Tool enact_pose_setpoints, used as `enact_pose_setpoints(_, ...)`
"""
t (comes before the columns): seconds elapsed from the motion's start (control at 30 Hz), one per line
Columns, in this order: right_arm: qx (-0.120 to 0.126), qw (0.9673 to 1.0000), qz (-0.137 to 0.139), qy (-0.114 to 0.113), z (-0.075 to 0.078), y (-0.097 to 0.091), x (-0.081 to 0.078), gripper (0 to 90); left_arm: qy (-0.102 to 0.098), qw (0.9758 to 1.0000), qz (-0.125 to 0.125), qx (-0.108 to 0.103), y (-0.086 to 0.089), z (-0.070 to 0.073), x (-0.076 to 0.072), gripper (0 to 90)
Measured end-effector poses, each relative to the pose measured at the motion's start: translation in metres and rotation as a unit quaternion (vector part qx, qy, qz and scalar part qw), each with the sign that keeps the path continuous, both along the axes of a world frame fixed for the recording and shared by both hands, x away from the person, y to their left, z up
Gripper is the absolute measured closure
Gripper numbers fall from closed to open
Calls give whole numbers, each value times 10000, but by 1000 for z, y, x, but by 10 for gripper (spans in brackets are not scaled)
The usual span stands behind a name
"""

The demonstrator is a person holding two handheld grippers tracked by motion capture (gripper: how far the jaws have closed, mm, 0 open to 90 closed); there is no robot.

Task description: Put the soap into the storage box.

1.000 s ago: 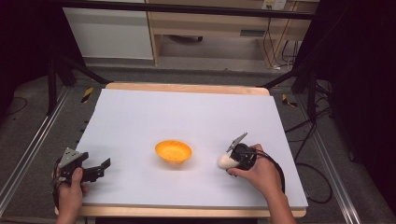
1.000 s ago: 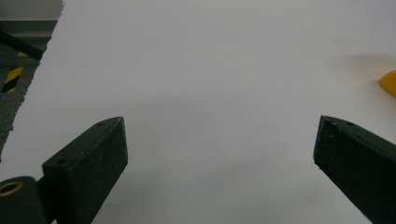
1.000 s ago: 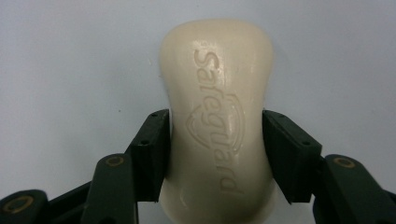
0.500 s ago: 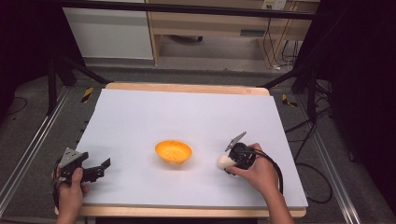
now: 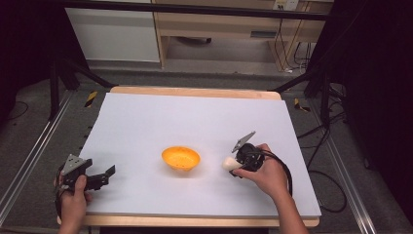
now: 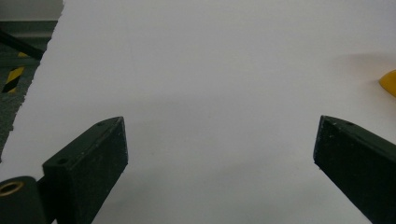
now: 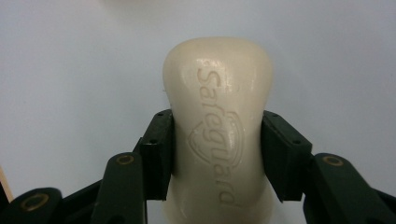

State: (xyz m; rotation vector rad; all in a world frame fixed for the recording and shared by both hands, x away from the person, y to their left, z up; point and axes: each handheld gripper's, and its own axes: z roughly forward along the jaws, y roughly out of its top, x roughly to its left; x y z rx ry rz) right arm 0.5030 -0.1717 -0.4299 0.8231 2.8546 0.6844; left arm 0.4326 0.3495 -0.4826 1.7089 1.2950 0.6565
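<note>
Soap (image 7: 217,126), a cream bar stamped with the Safeguard name, sits pinched across its narrow waist between the two black jaws of the right gripper (image 7: 217,149), both pads pressed flat against its sides. From the high view the bar (image 5: 230,163) pokes out toward the middle of the table, held just off or right at the white sheet (image 5: 195,122); which of the two I cannot tell. Compared with the frames from a second and half a second ago, almost nothing has shifted: the right hand (image 5: 265,173) sits in the same spot beside the orange bowl (image 5: 180,159) with the bar already in its grip, and the left gripper (image 5: 100,178) remains parked at the near left corner. That stillness suggests, as a judgement only, a pause after the pick, with the carry not yet started. The bowl stands alone near the centre of the sheet, upright, and looks empty; the soap is near its right side but apart from it, so a short move leftward would bring the bar over the rim. In the left gripper view the jaws stand spread wide over bare white sheet, holding nothing, with a sliver of the bowl (image 6: 388,81) at the right edge.
</note>
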Motion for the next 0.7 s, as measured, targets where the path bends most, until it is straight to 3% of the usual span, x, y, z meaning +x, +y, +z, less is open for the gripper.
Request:
enact_pose_setpoints(0.37,19,9998,185,-68,10,15,6,498,3,10000,6,-16,0,0,0,25)
enact_pose_setpoints(0.7,41,9985,521,-155,19,35,10,497,4,10000,13,-47,0,0,0,25)
